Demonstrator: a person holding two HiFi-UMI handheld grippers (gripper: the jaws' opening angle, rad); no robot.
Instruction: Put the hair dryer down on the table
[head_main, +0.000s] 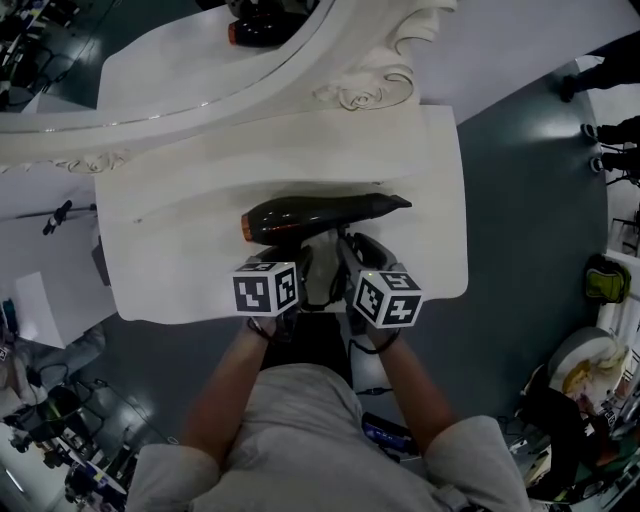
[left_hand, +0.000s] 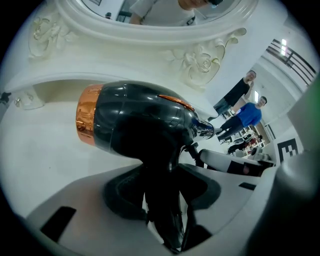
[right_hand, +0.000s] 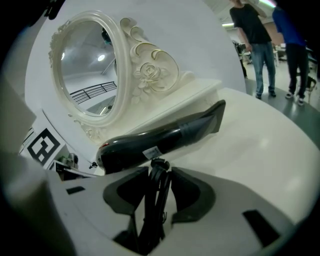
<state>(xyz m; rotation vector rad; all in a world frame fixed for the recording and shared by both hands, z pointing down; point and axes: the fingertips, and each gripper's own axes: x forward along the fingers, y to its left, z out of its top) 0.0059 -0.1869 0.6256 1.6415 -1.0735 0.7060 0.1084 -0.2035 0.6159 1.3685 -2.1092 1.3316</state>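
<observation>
A black hair dryer (head_main: 320, 217) with a copper rear ring lies crosswise over the white dressing table (head_main: 190, 270), nozzle to the right. Whether it rests on the top I cannot tell. My left gripper (head_main: 308, 260) is shut on the dryer's handle (left_hand: 161, 175), which runs down between the pads, with the body (left_hand: 140, 125) just ahead. My right gripper (head_main: 350, 256) sits close beside it. In the right gripper view its jaws (right_hand: 154, 200) are shut on the black cord (right_hand: 157, 185) under the barrel (right_hand: 160, 142).
An ornate white mirror (head_main: 370, 85) stands at the back of the table, close behind the dryer (right_hand: 90, 75). The table's front edge (head_main: 300, 318) is right under my grippers. Two people (right_hand: 260, 40) stand on the floor to the right.
</observation>
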